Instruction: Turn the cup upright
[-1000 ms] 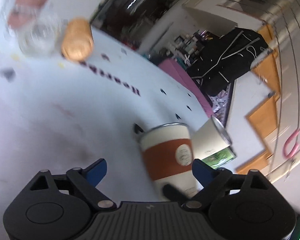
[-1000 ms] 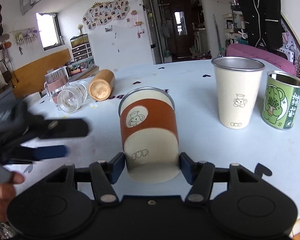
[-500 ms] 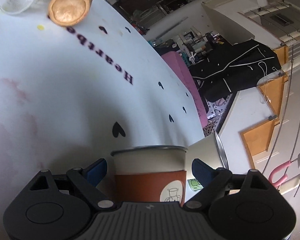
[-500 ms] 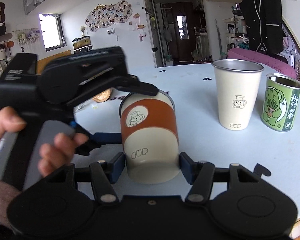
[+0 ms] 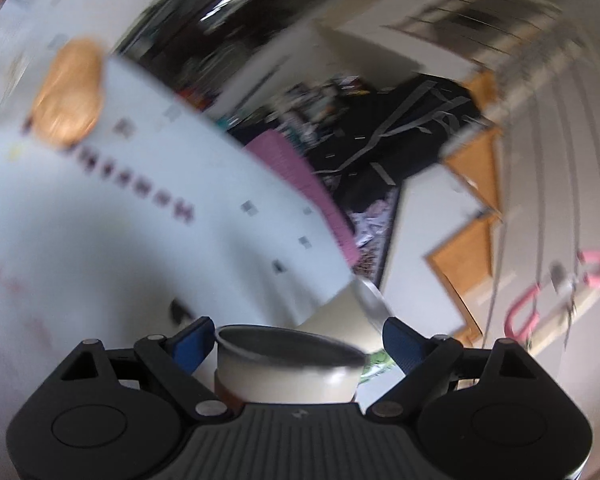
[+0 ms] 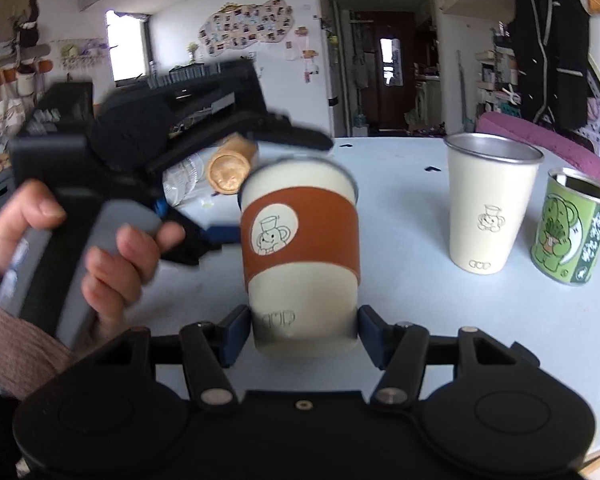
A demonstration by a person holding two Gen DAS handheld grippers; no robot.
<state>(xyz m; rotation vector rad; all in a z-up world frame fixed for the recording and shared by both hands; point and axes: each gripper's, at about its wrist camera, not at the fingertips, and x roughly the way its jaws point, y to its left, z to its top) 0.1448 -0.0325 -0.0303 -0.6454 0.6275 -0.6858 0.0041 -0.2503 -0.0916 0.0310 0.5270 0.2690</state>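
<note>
Standing mouth-up on the tabletop (image 6: 480, 320), the cup (image 6: 300, 264) with the rust-coloured sleeve sits between the jaws of the right gripper (image 6: 300, 330), which flank its base closely; whether they press it cannot be told. The left gripper (image 5: 296, 340) has its jaws spread apart either side of the rim, not touching. The cup looks like thin enamelled metal: light, rigid, smooth-walled, so probably slippery. The sleeve band seems the surest place to hold. A plain cream cup (image 6: 490, 208) and green tin (image 6: 572, 228) stand well apart.
</note>
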